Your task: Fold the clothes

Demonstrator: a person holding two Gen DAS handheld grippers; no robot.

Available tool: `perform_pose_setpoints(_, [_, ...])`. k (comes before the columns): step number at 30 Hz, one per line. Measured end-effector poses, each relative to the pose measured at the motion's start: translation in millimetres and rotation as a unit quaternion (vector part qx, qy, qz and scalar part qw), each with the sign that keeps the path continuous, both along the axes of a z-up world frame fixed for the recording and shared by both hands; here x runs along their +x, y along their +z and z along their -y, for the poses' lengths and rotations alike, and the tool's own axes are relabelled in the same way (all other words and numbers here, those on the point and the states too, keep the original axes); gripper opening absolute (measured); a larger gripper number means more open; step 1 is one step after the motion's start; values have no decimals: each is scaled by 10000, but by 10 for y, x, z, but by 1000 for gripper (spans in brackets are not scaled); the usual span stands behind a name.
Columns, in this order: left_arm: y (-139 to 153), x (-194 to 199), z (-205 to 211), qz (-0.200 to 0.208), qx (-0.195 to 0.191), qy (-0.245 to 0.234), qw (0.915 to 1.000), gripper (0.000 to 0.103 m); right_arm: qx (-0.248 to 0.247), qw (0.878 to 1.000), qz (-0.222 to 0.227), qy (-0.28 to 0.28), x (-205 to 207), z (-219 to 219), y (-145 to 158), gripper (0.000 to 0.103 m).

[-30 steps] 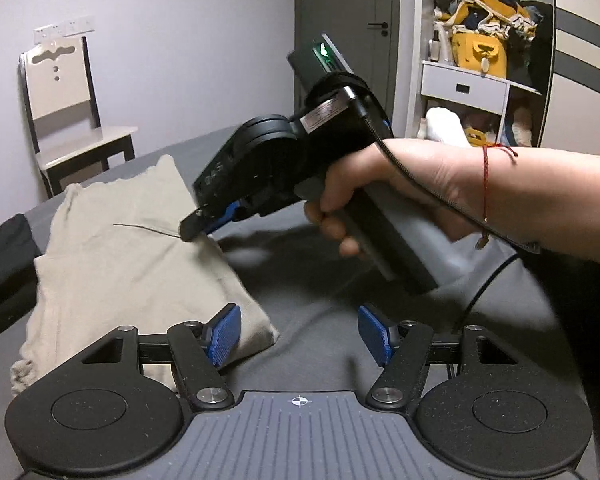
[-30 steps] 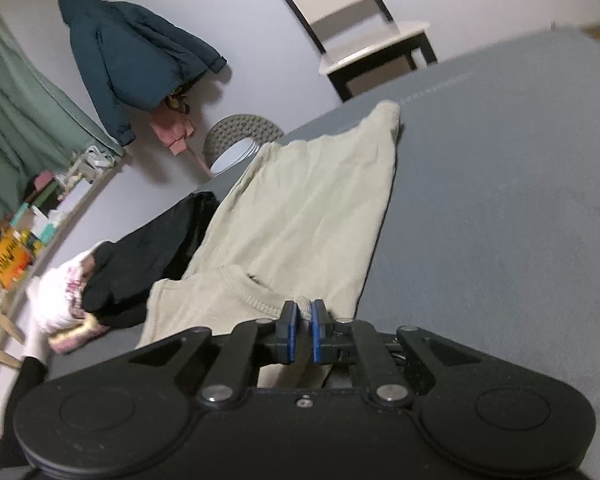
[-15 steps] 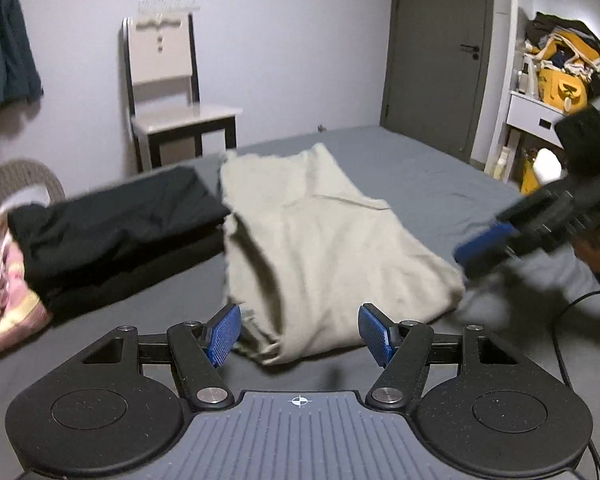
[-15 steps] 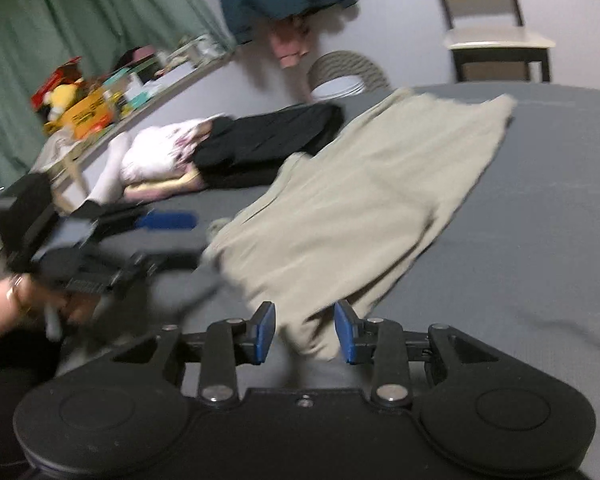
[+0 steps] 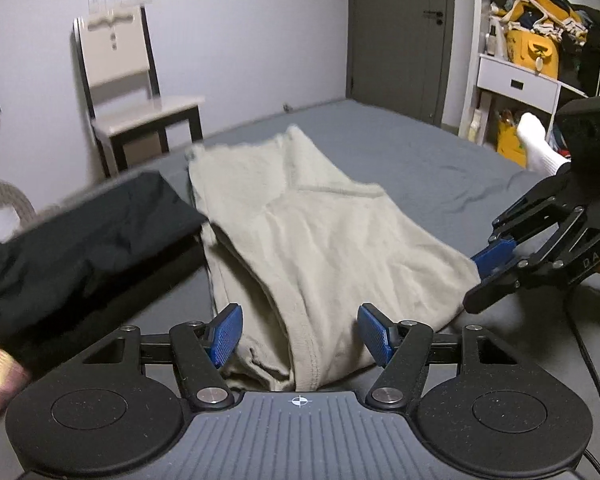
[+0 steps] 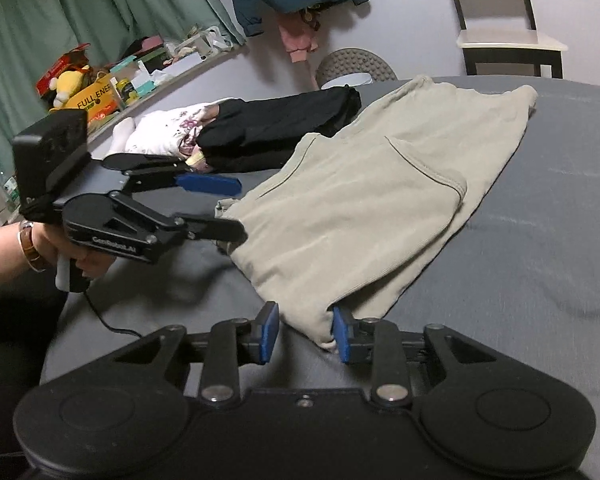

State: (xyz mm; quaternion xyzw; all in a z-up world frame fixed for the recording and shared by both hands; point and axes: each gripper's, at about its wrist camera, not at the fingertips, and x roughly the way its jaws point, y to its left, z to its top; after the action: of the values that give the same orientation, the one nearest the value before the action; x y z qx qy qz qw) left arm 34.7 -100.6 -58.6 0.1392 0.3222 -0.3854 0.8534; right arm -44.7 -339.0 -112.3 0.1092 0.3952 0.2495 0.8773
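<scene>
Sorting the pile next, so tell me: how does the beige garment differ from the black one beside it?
The beige garment is pale and spread wide across the bed; the black garment is dark and bunched in a narrower heap. The beige one has both open grippers, left gripper and right gripper, at its near corners; the black one has none. Both lie on the grey bed.

The beige garment (image 5: 320,248) is showing soft, matt knit cloth with stitched hems. The grey bed (image 6: 540,248) sheet is looking smooth and matt. The left hand-held gripper (image 5: 300,334) is showing matt black plastic, ribbed blue pads (image 5: 374,338) and shiny metal rivets.
</scene>
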Motion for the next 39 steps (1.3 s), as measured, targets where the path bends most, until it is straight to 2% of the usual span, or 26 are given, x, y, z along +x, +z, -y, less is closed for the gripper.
perform_pose_setpoints(4, [-141,70,-22,-276,109,47,9995,66,26,9997,-240,49,-11,22,-2,20])
perform_pose_setpoints(9, [-65,73,-75,-292,48,129,9995,66,-79,9994,-347,-40,-67,65,48,20])
perform_pose_setpoints(12, [37,-1,-125,38,90,207,9997,66,-395,9991,-28,-141,-145,60,161,20])
perform_pose_setpoints(13, [79,-62,-137,285,157,182,9993,66,-743,9968,286,-84,-210,2,218,21])
perform_pose_setpoints(15, [163,-241,-127,1007,467,-82,9938,66,-1704,9789,1079,316,-389,-216,313,28])
perform_pose_setpoints(16, [186,-345,-97,1412,710,-277,9870,66,-2122,9661,1399,456,-471,-332,326,29])
perform_pose_setpoints(17, [185,-455,-39,1831,1039,-516,9762,66,-2497,9517,1691,568,-544,-444,334,32])
perform_pose_setpoints(18, [162,-564,28,2240,1412,-780,9611,66,-2780,9394,1910,614,-593,-549,323,37])
perform_pose_setpoints(19, [111,-671,96,2622,1812,-1087,9416,66,-3037,9281,2043,683,-625,-656,291,39])
perform_pose_setpoints(21, [-23,-869,221,3246,2581,-1733,8933,66,-3439,9113,2065,931,-643,-838,202,44])
perform_pose_setpoints(23, [-191,-999,304,3626,3231,-2263,8443,66,-3957,8849,2158,1174,-672,-1017,84,46])
perform_pose_setpoints(25, [-348,-1075,357,3969,3707,-2555,7998,66,-4445,8582,2252,1232,-686,-1152,-12,48])
perform_pose_setpoints(26, [-409,-1094,382,4086,3877,-2641,7830,66,-4683,8439,2297,1259,-693,-1219,-60,51])
perform_pose_setpoints(27, [-458,-1098,407,4162,3995,-2680,7716,66,-4894,8304,2336,1281,-696,-1281,-106,51])
perform_pose_setpoints(29, [-546,-1088,458,4265,4184,-2718,7544,66,-5186,8104,2387,1313,-684,-1370,-185,57])
perform_pose_setpoints(30, [-583,-1085,474,4301,4248,-2739,7481,66,-5321,8006,2397,1361,-679,-1403,-221,63])
perform_pose_setpoints(32, [-620,-1080,503,4388,4307,-2785,7378,66,-5611,7785,2429,1420,-662,-1476,-305,64])
perform_pose_setpoints(33, [-627,-1072,514,4409,4336,-2797,7344,66,-5694,7718,2450,1417,-643,-1506,-325,64])
perform_pose_setpoints(37, [-683,-1043,574,4541,4547,-2907,7089,66,-5882,7630,2357,1275,-521,-1589,-347,64])
perform_pose_setpoints(39, [-690,-1054,621,4506,4635,-3017,7008,66,-5966,7610,2271,1154,-434,-1599,-363,66])
